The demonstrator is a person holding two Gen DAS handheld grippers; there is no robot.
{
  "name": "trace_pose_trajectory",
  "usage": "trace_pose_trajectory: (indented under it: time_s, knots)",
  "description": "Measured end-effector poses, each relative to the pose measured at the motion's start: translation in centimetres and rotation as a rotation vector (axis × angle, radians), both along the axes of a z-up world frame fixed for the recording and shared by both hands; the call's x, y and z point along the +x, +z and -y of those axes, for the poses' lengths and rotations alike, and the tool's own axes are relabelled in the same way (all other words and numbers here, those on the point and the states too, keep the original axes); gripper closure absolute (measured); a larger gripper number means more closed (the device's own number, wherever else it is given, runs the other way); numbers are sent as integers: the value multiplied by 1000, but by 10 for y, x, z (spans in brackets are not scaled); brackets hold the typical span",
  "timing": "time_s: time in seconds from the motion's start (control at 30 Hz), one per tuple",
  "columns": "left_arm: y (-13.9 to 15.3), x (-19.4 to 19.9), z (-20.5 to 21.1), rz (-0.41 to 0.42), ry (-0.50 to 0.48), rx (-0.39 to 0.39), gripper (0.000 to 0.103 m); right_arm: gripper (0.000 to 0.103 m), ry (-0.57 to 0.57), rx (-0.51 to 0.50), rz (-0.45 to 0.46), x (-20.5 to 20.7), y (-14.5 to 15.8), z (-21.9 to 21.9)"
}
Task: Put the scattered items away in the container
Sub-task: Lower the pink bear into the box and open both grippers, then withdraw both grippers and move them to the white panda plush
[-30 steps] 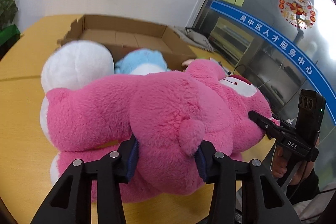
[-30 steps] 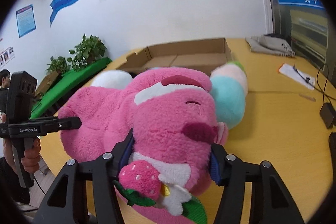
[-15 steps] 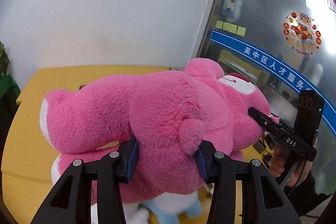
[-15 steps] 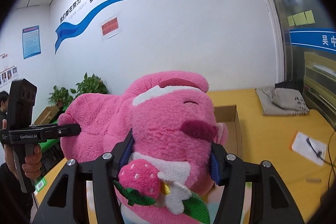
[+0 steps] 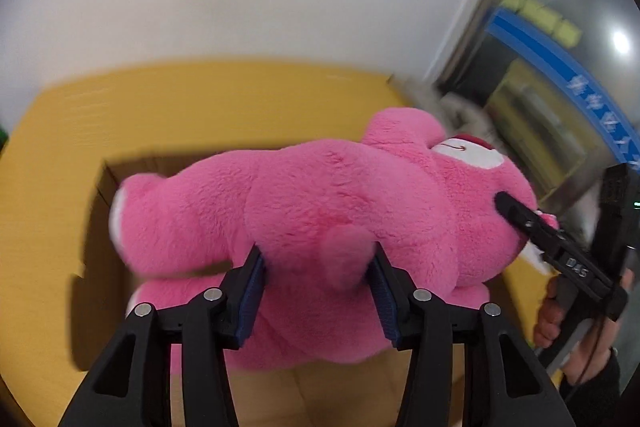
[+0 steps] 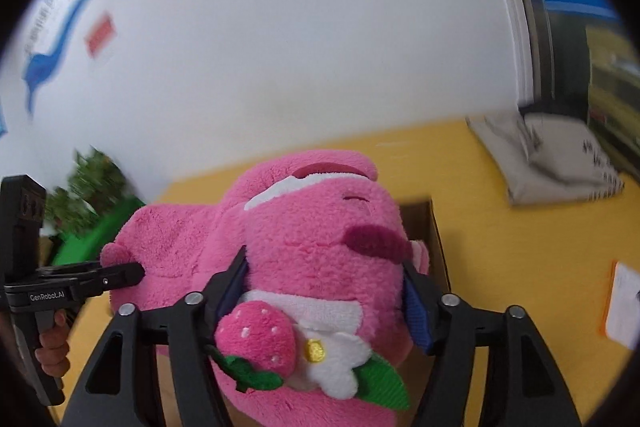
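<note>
A large pink plush bear with a strawberry and flower on its chest hangs in the air between both grippers. My left gripper is shut on its rump and body. My right gripper is shut on its head and neck. The bear is above the open cardboard box, whose right wall also shows in the right wrist view. The box floor shows below the bear. Each gripper shows in the other's view, the right and the left.
The box sits on a yellow table. A grey folded bag lies at the table's far right. A white paper lies at the right edge. Green plants stand at the left beyond the table. A white wall is behind.
Both grippers have lifted the bear off the table and carried it forward over the box. The blue and white plush toys have dropped out of view.
</note>
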State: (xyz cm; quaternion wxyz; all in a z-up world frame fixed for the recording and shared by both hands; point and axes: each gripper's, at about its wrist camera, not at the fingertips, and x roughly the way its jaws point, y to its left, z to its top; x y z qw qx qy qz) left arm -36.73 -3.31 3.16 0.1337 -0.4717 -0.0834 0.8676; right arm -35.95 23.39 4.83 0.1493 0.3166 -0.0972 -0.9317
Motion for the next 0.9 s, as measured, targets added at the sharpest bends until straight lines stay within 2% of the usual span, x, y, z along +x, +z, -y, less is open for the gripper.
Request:
trace_pose_trajectory:
  time_s: [0.03, 0.07, 0.1, 0.13, 0.27, 0.33, 0.37, 0.4, 0.47, 0.53, 0.6, 0.7, 0.77, 0.9]
  knots:
    - [-27, -12, -1, 76, -10, -17, 45, 30, -25, 36, 70, -13, -21, 4]
    - [-46, -17, 0, 116, -19, 3, 42, 30, -37, 70, 131, -20, -38, 7]
    - [-49, -17, 2, 117, -12, 32, 41, 30, -40, 91, 154, -19, -46, 9]
    - [-47, -14, 6, 108, -4, 47, 40, 24, -39, 113, 150, -15, -49, 11]
    - [-12, 10, 14, 28, 20, -14, 37, 23, 9, 127, 79, 8, -27, 9]
    - [10, 32, 18, -24, 24, -26, 37, 22, 14, 98, 66, 28, -11, 2]
    - [17, 46, 25, -39, 19, -22, 35, 21, 25, 88, 69, 33, -5, 1]
    - [21, 63, 31, -42, 12, -22, 28, 21, 52, 83, 72, 41, 0, -1]
    - [16, 88, 40, -3, 15, -55, 25, 19, 138, 128, 93, 73, 0, 3]
    - [-1, 113, 57, 66, 32, -87, 26, 19, 197, 201, 159, 92, -16, 14]
    - [-20, 135, 74, 132, 58, -82, 28, 19, 214, 264, 255, 101, -40, 22]
    - [-35, 158, 65, 179, 44, -64, 28, 19, 188, 310, 351, 112, -64, 24]
    - [-41, 175, 63, 197, 31, -73, 28, 19, 174, 307, 358, 116, -69, 21]
    - [-35, 208, 53, 169, 16, -79, 30, 19, 134, 311, 354, 128, -67, 13]
